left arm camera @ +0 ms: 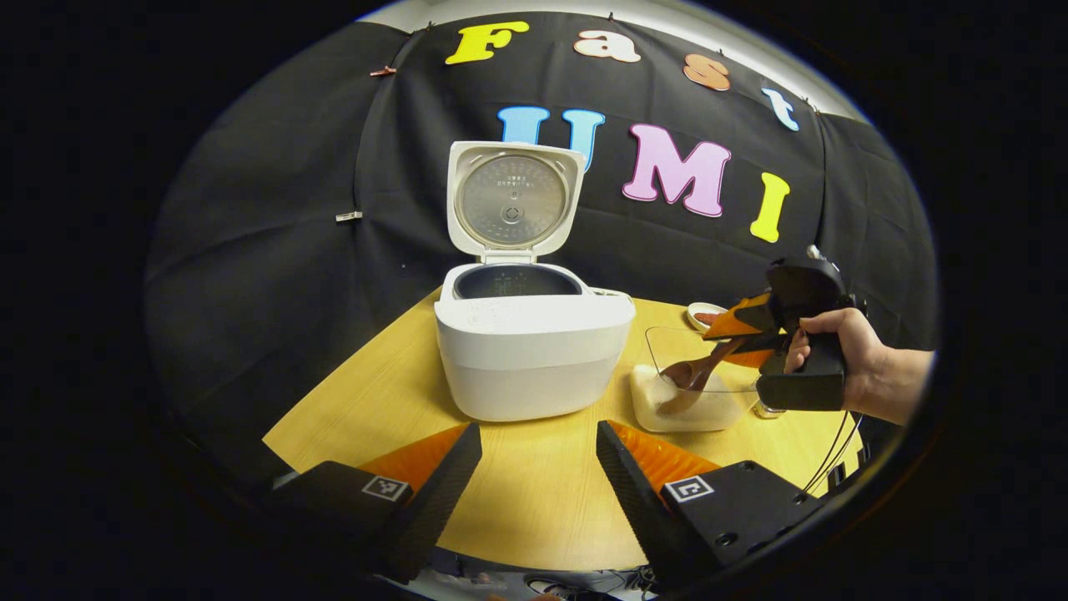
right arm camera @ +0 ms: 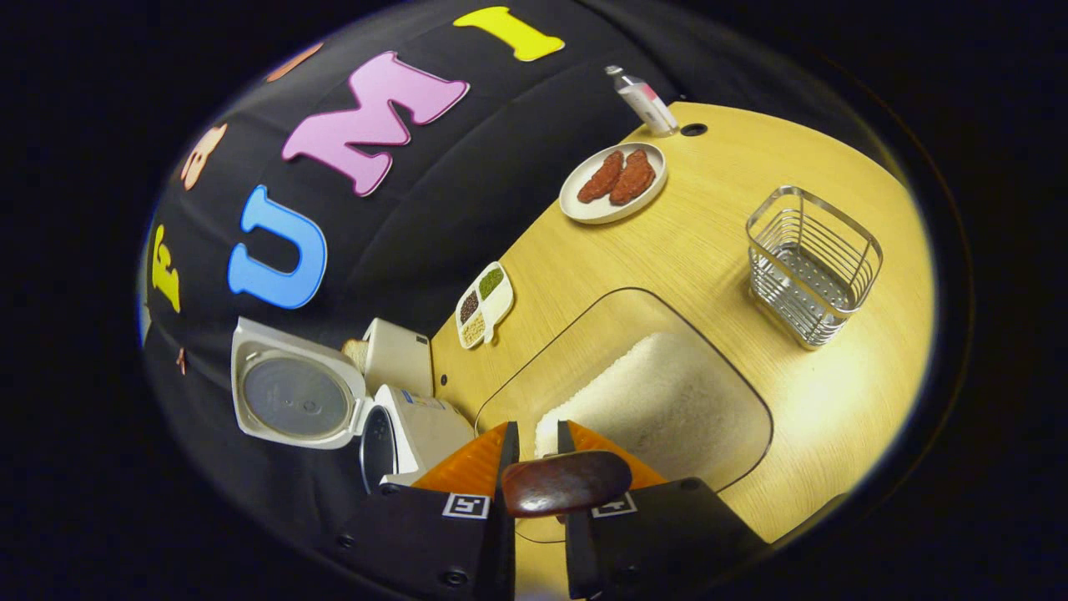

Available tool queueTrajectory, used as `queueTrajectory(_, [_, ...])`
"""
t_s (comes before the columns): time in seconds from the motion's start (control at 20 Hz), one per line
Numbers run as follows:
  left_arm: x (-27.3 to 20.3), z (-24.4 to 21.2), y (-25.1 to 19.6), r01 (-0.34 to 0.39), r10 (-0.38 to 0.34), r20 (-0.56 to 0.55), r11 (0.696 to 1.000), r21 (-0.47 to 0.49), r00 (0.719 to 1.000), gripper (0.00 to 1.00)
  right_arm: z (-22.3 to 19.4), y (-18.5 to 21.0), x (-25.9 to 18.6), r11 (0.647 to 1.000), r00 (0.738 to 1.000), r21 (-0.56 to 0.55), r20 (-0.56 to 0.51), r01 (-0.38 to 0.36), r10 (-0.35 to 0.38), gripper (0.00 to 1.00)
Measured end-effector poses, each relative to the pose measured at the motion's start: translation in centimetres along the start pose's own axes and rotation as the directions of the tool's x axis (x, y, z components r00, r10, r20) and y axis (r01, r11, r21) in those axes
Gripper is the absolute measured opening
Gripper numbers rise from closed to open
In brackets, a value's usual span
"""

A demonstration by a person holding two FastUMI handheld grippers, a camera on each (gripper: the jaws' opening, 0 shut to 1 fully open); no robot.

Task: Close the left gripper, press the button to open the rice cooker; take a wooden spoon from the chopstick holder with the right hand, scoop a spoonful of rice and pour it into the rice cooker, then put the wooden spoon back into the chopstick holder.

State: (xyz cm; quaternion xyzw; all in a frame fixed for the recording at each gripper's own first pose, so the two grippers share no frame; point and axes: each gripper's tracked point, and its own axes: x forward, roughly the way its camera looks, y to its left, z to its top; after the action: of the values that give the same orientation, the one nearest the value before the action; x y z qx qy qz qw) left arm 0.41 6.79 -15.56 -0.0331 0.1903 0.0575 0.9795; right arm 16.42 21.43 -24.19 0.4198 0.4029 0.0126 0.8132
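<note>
Right gripper clamped on wooden spoon handle, bowl dipped into rice in the clear container; left gripper fingers apart, holding nothing, hovering over the bench in front of the rice cooker, lid up. Risks: spoon may tilt on the lift and spill grains across the bench; handle could pivot between the fingers, grip looks near its end, hard to tell. Cooker rim stands higher than the container, so the spoon could clip it. Around: chopstick holder well apart, plate of meat, seasoning dish, bottle
</note>
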Motion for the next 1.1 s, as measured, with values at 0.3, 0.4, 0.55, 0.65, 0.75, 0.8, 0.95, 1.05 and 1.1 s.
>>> queueTrajectory(0.3, [0.4, 1.1, -0.5, 0.018, -0.018, 0.015, 0.999, 0.027, 1.0, 0.95, 3.9, 0.7, -1.8, 0.995, 0.999, 0.093, 0.043, -0.033, 0.029, 0.24])
queueTrajectory(0.4, [0.4, 1.5, -0.9, 0.027, -0.028, 0.017, 0.999, 0.021, 0.999, 0.96, 5.3, 1.7, -2.6, 0.993, 0.996, 0.096, 0.065, -0.061, 0.055, 0.24])
queueTrajectory(0.55, [0.3, 2.4, -1.3, 0.033, -0.034, 0.034, 0.999, 0.027, 0.999, 0.96, 6.9, 3.3, -3.8, 0.989, 0.993, 0.119, 0.083, -0.091, 0.081, 0.24])
queueTrajectory(0.65, [0.5, 2.3, -1.3, 0.024, -0.025, 0.032, 0.999, 0.035, 0.999, 0.96, 7.8, 4.3, -4.3, 0.979, 0.991, 0.169, 0.094, -0.109, 0.094, 0.24])
queueTrajectory(0.75, [0.4, 2.3, -1.3, 0.022, -0.022, 0.032, 1.0, 0.019, 0.999, 0.96, 8.3, 5.6, -4.8, 0.968, 0.989, 0.215, 0.091, -0.131, 0.113, 0.24])
queueTrajectory(0.8, [0.3, 2.2, -1.4, 0.022, -0.022, 0.033, 1.0, 0.008, 0.999, 0.96, 8.5, 6.5, -5.0, 0.962, 0.988, 0.231, 0.086, -0.146, 0.129, 0.24])
queueTrajectory(0.95, [0.1, 1.9, -1.5, 0.021, -0.021, 0.029, 1.0, -0.007, 0.999, 0.96, 8.9, 9.8, -5.6, 0.948, 0.98, 0.251, 0.083, -0.196, 0.181, 0.23])
queueTrajectory(1.05, [-0.2, 2.0, -1.5, 0.02, -0.019, 0.033, 1.0, -0.011, 0.999, 0.96, 9.2, 12.5, -5.9, 0.937, 0.971, 0.256, 0.083, -0.238, 0.224, 0.23])
queueTrajectory(1.1, [-0.3, 2.0, -1.3, 0.018, -0.018, 0.036, 1.0, -0.014, 0.999, 0.96, 9.2, 14.0, -6.0, 0.932, 0.966, 0.253, 0.077, -0.26, 0.248, 0.23])
